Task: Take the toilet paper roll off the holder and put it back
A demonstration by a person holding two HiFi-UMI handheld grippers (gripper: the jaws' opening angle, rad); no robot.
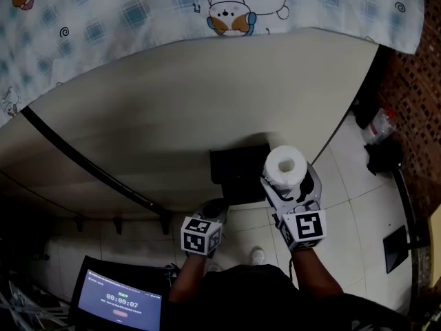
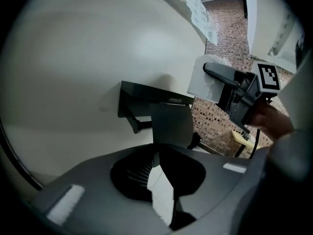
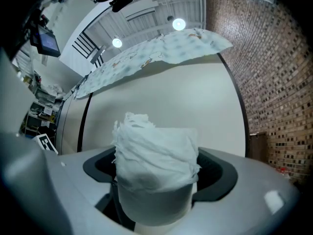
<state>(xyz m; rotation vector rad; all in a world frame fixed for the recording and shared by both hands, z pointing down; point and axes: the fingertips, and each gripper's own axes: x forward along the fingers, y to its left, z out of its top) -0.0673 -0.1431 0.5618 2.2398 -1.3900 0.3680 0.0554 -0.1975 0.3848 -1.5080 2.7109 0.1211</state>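
Note:
A white toilet paper roll [image 1: 285,165] stands upright between the jaws of my right gripper [image 1: 286,182], which is shut on it; the roll is off the holder and just right of it. In the right gripper view the roll [image 3: 156,165] fills the middle and hides the fingertips. The black holder [image 1: 234,167] is fixed to the cream wall, its bar [image 2: 142,127] bare under a flat top [image 2: 146,94]. My left gripper [image 1: 212,211] sits just below the holder with its dark fingers [image 2: 171,126] together, tips up against the underside. Whether they pinch any part of it is unclear.
A cream wall [image 1: 172,102] with a black strip [image 1: 83,161] runs across. A patterned cloth [image 1: 207,5] hangs over its top. A screen with a timer [image 1: 120,302] sits at the lower left. Brick wall [image 1: 413,95] and dark items [image 1: 382,154] lie at the right.

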